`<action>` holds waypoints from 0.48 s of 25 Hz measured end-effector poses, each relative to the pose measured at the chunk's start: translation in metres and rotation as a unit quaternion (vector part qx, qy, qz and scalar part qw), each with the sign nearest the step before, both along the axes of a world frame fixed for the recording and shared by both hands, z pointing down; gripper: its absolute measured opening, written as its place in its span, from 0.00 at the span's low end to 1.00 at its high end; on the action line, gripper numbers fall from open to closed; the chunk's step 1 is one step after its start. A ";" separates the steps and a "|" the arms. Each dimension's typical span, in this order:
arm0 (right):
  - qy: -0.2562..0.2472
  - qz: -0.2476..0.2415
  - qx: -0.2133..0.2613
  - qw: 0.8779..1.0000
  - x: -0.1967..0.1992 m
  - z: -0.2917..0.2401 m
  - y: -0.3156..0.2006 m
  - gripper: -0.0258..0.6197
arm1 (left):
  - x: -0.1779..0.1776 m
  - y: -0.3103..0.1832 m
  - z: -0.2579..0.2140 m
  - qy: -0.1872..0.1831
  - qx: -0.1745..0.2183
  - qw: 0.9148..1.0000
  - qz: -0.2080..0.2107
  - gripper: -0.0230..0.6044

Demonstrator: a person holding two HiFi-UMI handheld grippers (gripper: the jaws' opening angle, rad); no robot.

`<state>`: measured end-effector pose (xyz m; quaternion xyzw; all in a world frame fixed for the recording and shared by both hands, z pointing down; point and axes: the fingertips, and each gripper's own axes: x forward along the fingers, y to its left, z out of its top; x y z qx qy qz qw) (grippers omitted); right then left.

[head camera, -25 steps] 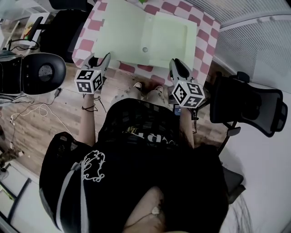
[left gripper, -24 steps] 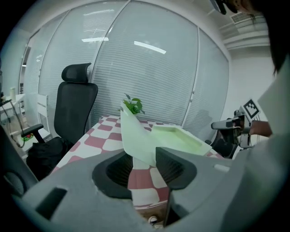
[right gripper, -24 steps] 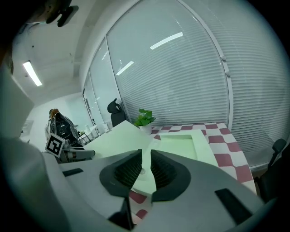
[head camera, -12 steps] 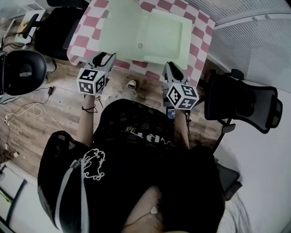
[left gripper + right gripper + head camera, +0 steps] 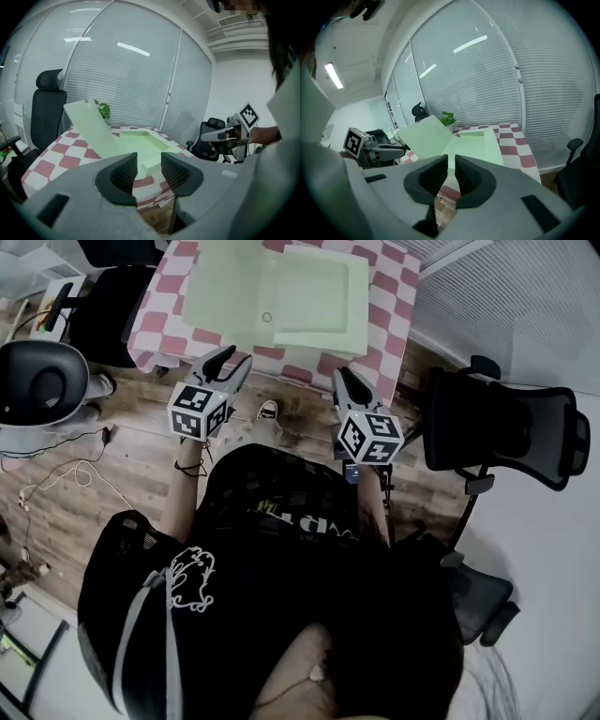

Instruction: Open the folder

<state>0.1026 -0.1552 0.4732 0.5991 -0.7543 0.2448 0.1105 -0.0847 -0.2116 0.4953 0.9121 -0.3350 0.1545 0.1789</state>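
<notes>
The pale green folder (image 5: 272,292) lies open on the red-and-white checked table (image 5: 155,329), its lid (image 5: 89,124) tilted up at the left and its shallow tray part (image 5: 314,292) at the right. Both grippers hang over the wooden floor, short of the table's near edge and apart from the folder. My left gripper (image 5: 234,359) is open with nothing between its jaws, which the left gripper view (image 5: 149,161) confirms. My right gripper (image 5: 339,374) has its jaws drawn together on nothing (image 5: 451,164). The folder (image 5: 473,140) shows beyond both.
A black office chair (image 5: 506,437) stands at the right, a grey-backed chair (image 5: 42,381) at the left, and another black one (image 5: 112,296) by the table's left corner. Cables (image 5: 66,474) trail over the wooden floor. A green plant (image 5: 104,111) stands behind the table.
Both grippers have drawn back from the table's near edge, and the table with the open folder now sits farther up the head view. Neither gripper's jaws have changed.
</notes>
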 end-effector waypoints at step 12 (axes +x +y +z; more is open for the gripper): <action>-0.023 -0.018 0.036 0.999 0.004 -0.009 0.097 0.11 | 0.073 0.114 -0.050 0.023 0.061 0.996 0.069 0.28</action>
